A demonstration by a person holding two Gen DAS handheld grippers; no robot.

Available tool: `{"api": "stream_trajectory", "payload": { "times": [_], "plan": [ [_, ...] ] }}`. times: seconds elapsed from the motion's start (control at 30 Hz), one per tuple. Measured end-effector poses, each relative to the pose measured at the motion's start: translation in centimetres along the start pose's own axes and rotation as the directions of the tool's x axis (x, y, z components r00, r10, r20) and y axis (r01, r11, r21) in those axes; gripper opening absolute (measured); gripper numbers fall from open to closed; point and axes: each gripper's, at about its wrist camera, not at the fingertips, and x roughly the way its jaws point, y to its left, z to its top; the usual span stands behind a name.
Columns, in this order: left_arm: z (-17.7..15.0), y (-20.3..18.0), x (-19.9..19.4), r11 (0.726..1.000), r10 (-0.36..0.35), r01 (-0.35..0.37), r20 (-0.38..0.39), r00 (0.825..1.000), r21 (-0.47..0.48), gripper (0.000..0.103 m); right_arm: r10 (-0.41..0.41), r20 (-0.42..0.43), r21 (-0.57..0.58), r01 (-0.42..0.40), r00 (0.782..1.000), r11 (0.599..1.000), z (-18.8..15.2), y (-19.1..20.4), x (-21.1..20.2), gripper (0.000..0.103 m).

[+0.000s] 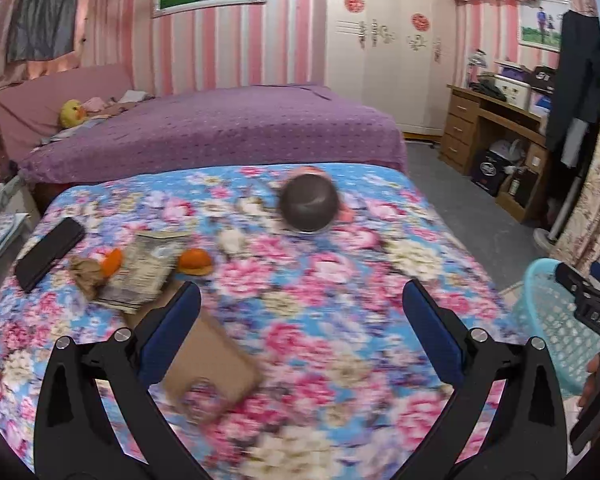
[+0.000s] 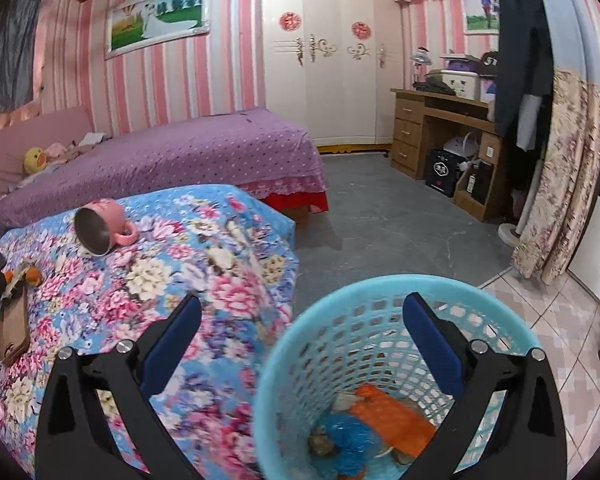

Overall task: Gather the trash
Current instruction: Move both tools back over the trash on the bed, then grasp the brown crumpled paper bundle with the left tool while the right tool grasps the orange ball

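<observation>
My left gripper (image 1: 302, 296) is open and empty above the floral-covered table (image 1: 320, 320). Trash lies at its left: a silver printed wrapper (image 1: 144, 272), orange peel pieces (image 1: 195, 262), a crumpled brown scrap (image 1: 85, 274) and a white crumpled bit (image 1: 231, 238). My right gripper (image 2: 302, 312) is open and empty over the rim of the light-blue basket (image 2: 284, 360). The basket holds an orange wrapper (image 2: 392, 416), a blue wrapper (image 2: 346, 436) and other scraps. The basket also shows in the left wrist view (image 1: 540, 320), beside the table's right edge.
A pink cup (image 1: 309, 203) lies on its side at the table's far end. A brown phone case (image 1: 212, 364) and a black case (image 1: 50, 254) lie on the table. A purple bed (image 2: 160, 156), a wooden desk (image 2: 432, 128) and grey floor (image 2: 380, 216) are beyond.
</observation>
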Motion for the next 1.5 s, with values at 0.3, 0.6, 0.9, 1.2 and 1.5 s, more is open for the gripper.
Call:
{"api": "stream_trajectory", "payload": {
  "times": [0.3, 0.6, 0.9, 1.2, 1.5],
  "plan": [
    [-0.9, 7.7, 1.4, 0.995, 0.081, -0.083, -0.039, 0.996, -0.047, 0.097, 0.026, -0.033, -0.052, -0.027, 0.999, 0.998, -0.6, 4.5, 0.7, 0.098],
    [-0.8, 15.6, 2.8, 0.980, 0.156, -0.166, -0.090, 0.984, -0.114, 0.097, 0.089, -0.057, -0.082, -0.093, 0.994, 0.992, -1.2, 10.8, 0.4, 0.098],
    [-1.0, 21.3, 4.6, 0.964, 0.213, -0.233, -0.154, 0.965, -0.125, 0.097, 0.091, -0.075, -0.168, -0.102, 0.993, 0.980, -1.2, 15.8, 0.9, 0.098],
    [-0.6, 23.1, 6.8, 0.967, 0.185, -0.211, -0.177, 0.967, -0.141, 0.093, 0.149, -0.124, -0.213, -0.173, 0.981, 0.962, 0.0, 21.0, 3.3, 0.098],
    [-0.9, 24.1, 8.5, 0.968, 0.031, -0.082, -0.212, 0.977, -0.236, 0.036, 0.229, -0.165, -0.246, -0.265, 0.959, 0.932, 0.2, 24.7, 5.0, 0.098]
  ]
}}
